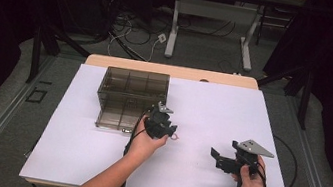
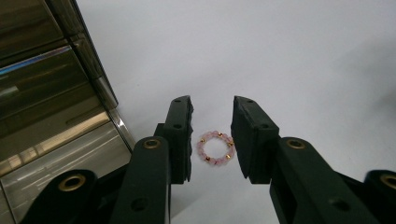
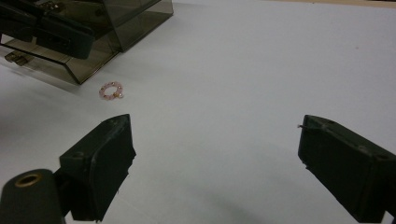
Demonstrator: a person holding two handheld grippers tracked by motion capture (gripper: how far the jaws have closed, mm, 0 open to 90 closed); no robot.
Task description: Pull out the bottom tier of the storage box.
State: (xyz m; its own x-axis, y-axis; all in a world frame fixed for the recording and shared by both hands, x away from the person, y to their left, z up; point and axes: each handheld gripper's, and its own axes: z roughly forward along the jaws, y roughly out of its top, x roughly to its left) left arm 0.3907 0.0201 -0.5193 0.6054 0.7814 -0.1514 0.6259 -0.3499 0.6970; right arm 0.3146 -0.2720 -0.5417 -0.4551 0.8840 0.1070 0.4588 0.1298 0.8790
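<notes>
Bracelet [image 2: 215, 148] lies flat on the tabletop [image 1: 212, 111] between your left claw [image 2: 212, 135] jaws (not yet pinching), beside the smoky box [image 1: 130, 99]; closing too high could skid it away. Your right claw [image 3: 215, 168] hangs spread.

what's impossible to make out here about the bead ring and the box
- Bead ring, left gripper view: whether the left tool pads touch it; a slim gap seems to remain.
- Bead ring, high view: too small, partly behind the tool.
- Smoky box, high view: contents hidden by dark tint.
- Box, left gripper view: cut off at the left edge.
</notes>
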